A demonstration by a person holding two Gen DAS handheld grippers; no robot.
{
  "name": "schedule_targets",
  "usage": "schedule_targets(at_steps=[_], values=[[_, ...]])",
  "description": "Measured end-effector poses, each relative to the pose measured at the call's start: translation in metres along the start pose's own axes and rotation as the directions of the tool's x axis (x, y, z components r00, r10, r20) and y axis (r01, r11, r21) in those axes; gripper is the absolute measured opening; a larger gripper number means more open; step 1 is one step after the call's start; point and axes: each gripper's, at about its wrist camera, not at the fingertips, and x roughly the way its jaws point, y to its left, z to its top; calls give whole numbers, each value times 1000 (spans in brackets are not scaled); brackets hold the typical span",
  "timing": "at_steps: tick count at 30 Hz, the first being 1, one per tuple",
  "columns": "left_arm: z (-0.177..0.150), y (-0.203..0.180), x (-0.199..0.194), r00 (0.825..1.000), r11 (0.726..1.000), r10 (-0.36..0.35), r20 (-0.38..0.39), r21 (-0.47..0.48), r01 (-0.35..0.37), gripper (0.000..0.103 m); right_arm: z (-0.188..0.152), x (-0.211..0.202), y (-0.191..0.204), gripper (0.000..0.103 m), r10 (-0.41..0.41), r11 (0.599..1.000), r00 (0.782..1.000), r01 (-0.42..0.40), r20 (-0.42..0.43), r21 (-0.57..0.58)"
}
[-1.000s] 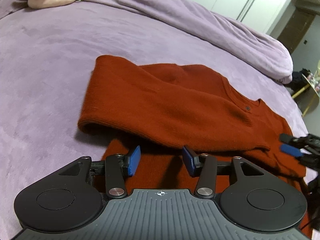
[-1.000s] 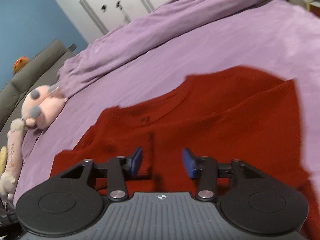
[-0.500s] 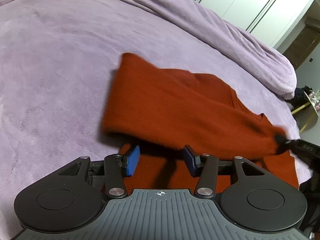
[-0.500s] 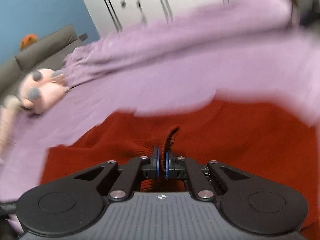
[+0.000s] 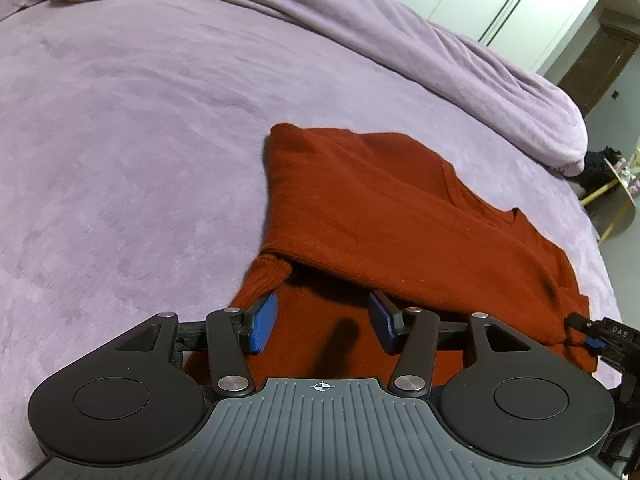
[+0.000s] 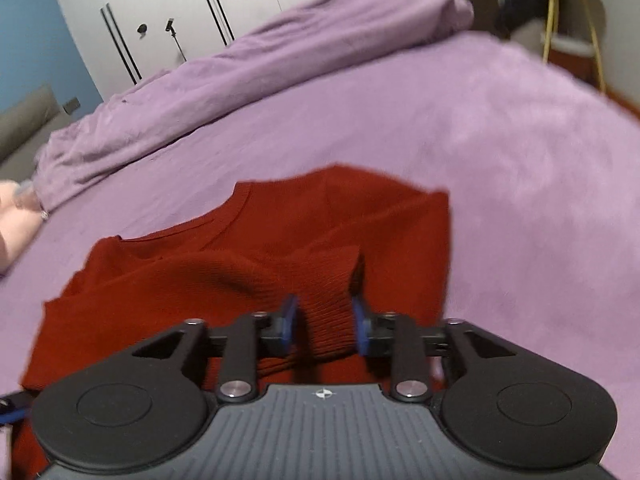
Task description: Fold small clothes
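Sleeve cuff [image 6: 326, 300] now between the right gripper [image 6: 325, 322] fingers, parted from clamped; left gripper [image 5: 324, 322] wide open, empty; sleeve fold ending

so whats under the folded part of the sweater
More of the sweater: a ribbed cuff pokes out beneath the fold, with red knit in shadow behind it. Further in is covered. The whole lies on the purple bed.

Both wrist views sit low and close over the bed [image 5: 120, 140], sharing the sweater [image 5: 380, 216] from opposite ends.
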Motion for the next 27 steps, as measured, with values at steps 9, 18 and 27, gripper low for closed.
schedule_targets(at_steps=[9,18,27], values=[[6,-12,-2,1000,1000,15,10,20,-15,56,4,-9,16,5,-31,994,998,36,46,-103],[6,-20,-9,998,996,53,30,65,-55,56,-4,-12,-1,11,-188,968,981,193,47,-160],[4,-85,11,999,960,-5,37,278,-5,59,-7,-13,45,18,-54,957,995,76,86,-279]])
